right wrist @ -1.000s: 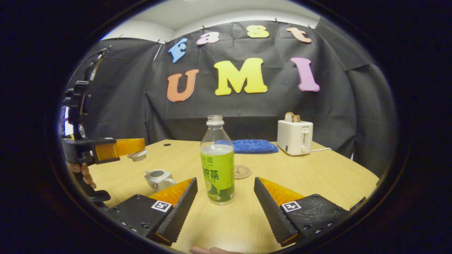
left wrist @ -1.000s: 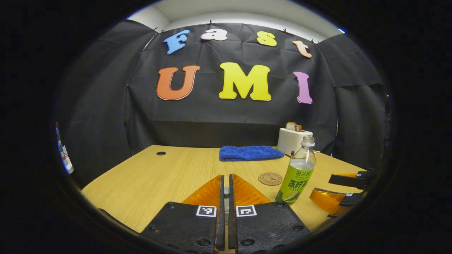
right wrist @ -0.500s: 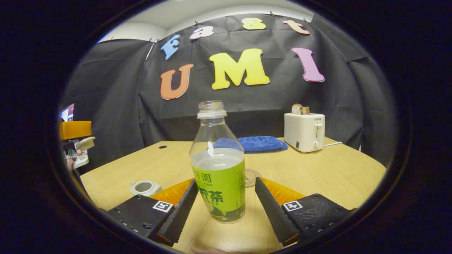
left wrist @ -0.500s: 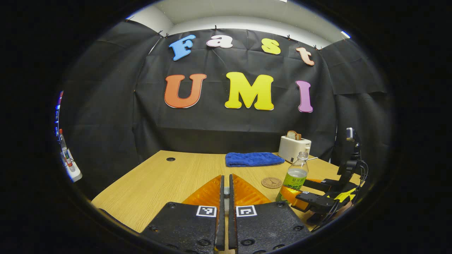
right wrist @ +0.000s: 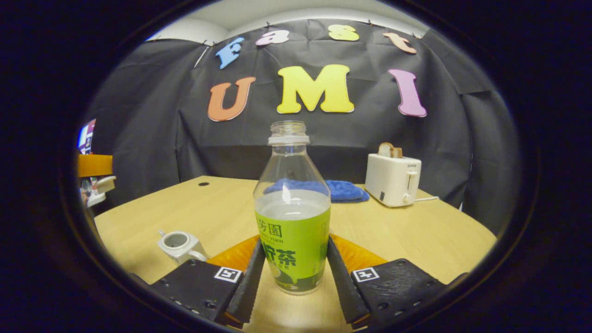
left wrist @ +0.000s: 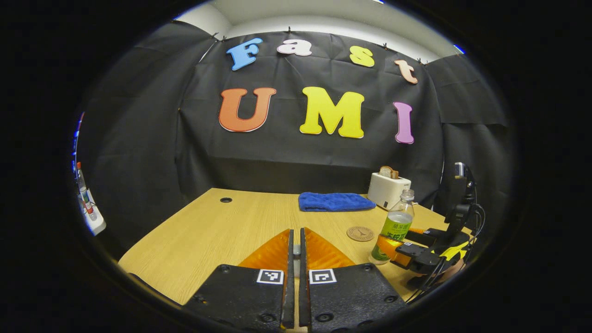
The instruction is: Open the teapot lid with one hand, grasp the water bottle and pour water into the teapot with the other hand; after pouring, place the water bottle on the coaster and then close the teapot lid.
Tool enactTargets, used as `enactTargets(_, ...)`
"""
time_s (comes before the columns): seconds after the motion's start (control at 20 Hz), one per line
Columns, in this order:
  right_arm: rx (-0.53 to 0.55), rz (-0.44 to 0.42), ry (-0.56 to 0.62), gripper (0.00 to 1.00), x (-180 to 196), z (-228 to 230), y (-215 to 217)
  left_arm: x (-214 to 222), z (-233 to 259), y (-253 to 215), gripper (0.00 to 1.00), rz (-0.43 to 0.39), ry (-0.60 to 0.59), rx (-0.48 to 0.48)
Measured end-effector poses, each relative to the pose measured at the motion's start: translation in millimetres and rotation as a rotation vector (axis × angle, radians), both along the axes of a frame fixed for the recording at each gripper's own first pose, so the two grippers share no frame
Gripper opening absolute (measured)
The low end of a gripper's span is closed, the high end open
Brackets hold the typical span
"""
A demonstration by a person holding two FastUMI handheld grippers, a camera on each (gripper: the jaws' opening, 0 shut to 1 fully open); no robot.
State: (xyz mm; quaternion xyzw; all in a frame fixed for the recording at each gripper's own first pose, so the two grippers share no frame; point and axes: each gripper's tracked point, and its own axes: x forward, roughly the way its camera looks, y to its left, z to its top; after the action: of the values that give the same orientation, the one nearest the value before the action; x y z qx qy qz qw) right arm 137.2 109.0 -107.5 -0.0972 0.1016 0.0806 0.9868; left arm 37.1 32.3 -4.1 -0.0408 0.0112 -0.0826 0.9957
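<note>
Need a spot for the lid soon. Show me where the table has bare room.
Bare: the wide stretch from the teapot back to the table's hole. Crowded: the right side, with towel, toaster, coaster and bottle.

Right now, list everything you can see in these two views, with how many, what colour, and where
water bottle: one, clear with green label, no cap, upright on the table between the right gripper's fingers
teapot: one, white, lid off, on the table left of the bottle in the right gripper view
lid: one, white, in the left gripper, at the left edge of the right gripper view
coaster: one, brown, round, on the table left of the bottle in the left gripper view
towel: one, blue, at the table's back
toaster: one, white, bread in it, back right
table: one, light wood
left gripper: fingers together
right gripper: fingers against the bottle's sides
</note>
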Motion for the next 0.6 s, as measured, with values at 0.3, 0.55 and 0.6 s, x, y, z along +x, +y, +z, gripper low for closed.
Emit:
enactTargets(0.3,-0.302,-0.041,-0.012,0.71,2,16,-7,2,-11,9,0.06,0.018,0.035,0.038)
enactTargets(0.55,-0.552,-0.003,-0.014,0.71,3,11,1,-1,-6,19,0.06,0.031,0.022,0.039)
enactTargets(0.6,-0.604,0.005,-0.005,0.71,4,6,1,-2,-5,22,0.06,0.035,0.019,0.043)
